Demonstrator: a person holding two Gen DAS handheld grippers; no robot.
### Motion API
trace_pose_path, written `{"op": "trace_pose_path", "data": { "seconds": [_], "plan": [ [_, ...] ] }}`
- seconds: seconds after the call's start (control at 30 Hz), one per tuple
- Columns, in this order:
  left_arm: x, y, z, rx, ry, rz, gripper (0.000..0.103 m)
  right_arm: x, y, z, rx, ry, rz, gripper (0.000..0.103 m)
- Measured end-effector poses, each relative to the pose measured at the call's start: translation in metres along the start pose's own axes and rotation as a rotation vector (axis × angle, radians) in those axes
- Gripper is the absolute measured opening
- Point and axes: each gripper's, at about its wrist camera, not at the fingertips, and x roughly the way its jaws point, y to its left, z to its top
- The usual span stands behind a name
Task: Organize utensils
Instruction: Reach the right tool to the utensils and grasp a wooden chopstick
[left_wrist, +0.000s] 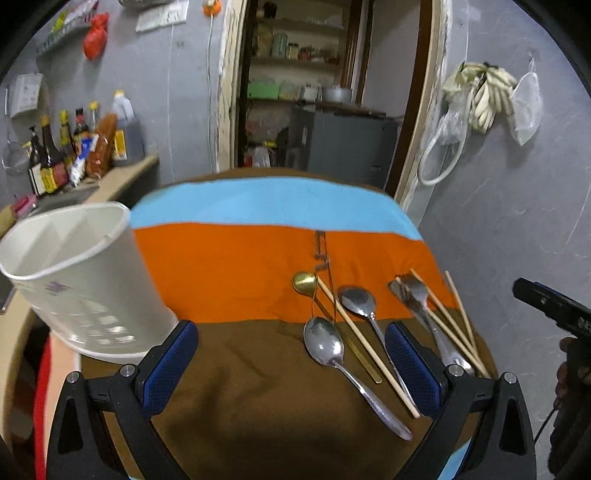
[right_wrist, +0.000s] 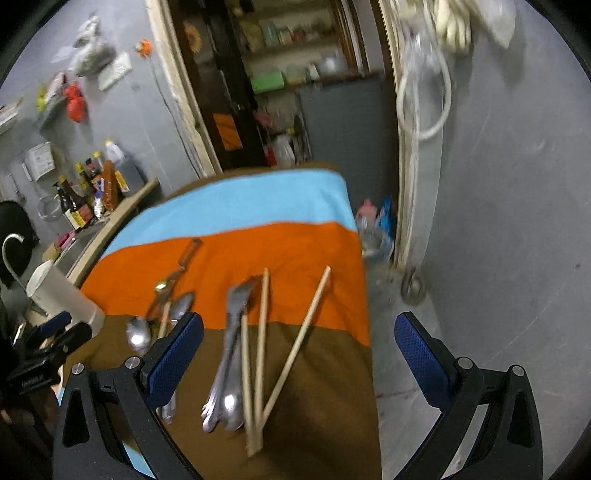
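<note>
Utensils lie on a striped cloth (left_wrist: 229, 266): two steel spoons (left_wrist: 325, 343), a small gold spoon (left_wrist: 305, 283), a peeler (left_wrist: 320, 245), forks (left_wrist: 415, 291) and several wooden chopsticks (left_wrist: 365, 343). A white utensil holder (left_wrist: 85, 273) stands at the table's left. My left gripper (left_wrist: 291, 365) is open above the brown stripe, left of the utensils. My right gripper (right_wrist: 299, 358) is open above the forks (right_wrist: 236, 317) and chopsticks (right_wrist: 263, 332) near the table's right edge. The holder also shows in the right wrist view (right_wrist: 55, 291).
Sauce bottles (left_wrist: 66, 147) stand on a counter at the back left beside a sink. An open doorway (left_wrist: 314, 92) with shelves is behind the table. The table's right edge (right_wrist: 364, 280) drops to a grey floor. Bags hang on the right wall (left_wrist: 487, 96).
</note>
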Motion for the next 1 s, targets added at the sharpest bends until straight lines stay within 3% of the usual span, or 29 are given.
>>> {"op": "trace_pose_path", "data": {
  "seconds": [0.07, 0.1, 0.13, 0.2, 0.27, 0.43, 0.57, 0.63, 0.77, 0.83, 0.9, 1.0],
  "plan": [
    [0.014, -0.001, -0.001, -0.009, 0.032, -0.007, 0.101, 0.024, -0.004, -0.001, 0.017, 0.053, 0.004, 0.092],
    [0.021, -0.002, -0.001, -0.014, 0.049, -0.014, 0.101, 0.035, -0.006, -0.002, 0.035, 0.08, 0.013, 0.079],
    [0.026, -0.002, -0.002, -0.019, 0.062, -0.025, 0.097, 0.044, -0.007, -0.003, 0.046, 0.101, 0.017, 0.073],
    [0.038, -0.001, -0.003, -0.038, 0.096, -0.054, 0.085, 0.063, -0.01, -0.007, 0.065, 0.147, 0.025, 0.071],
    [0.051, -0.002, -0.004, -0.05, 0.133, -0.077, 0.079, 0.075, -0.01, -0.011, 0.084, 0.18, 0.04, 0.065],
    [0.072, -0.004, -0.009, -0.07, 0.208, -0.137, 0.051, 0.098, -0.007, -0.016, 0.124, 0.242, 0.097, 0.05],
    [0.082, 0.0, -0.011, -0.105, 0.225, -0.163, 0.046, 0.106, -0.013, -0.016, 0.173, 0.271, 0.138, 0.045],
    [0.083, 0.004, -0.009, -0.117, 0.233, -0.176, 0.044, 0.108, -0.017, -0.015, 0.193, 0.282, 0.155, 0.032],
    [0.088, 0.006, -0.006, -0.129, 0.248, -0.186, 0.036, 0.112, -0.02, -0.014, 0.226, 0.315, 0.169, 0.02],
    [0.089, 0.007, -0.005, -0.128, 0.258, -0.205, 0.024, 0.113, -0.022, -0.014, 0.255, 0.33, 0.175, 0.019],
    [0.09, 0.009, -0.005, -0.129, 0.278, -0.241, 0.013, 0.112, -0.024, -0.015, 0.277, 0.345, 0.171, 0.009],
    [0.091, 0.0, -0.004, -0.104, 0.292, -0.261, 0.008, 0.109, -0.026, -0.017, 0.324, 0.353, 0.18, 0.004]
  ]
}}
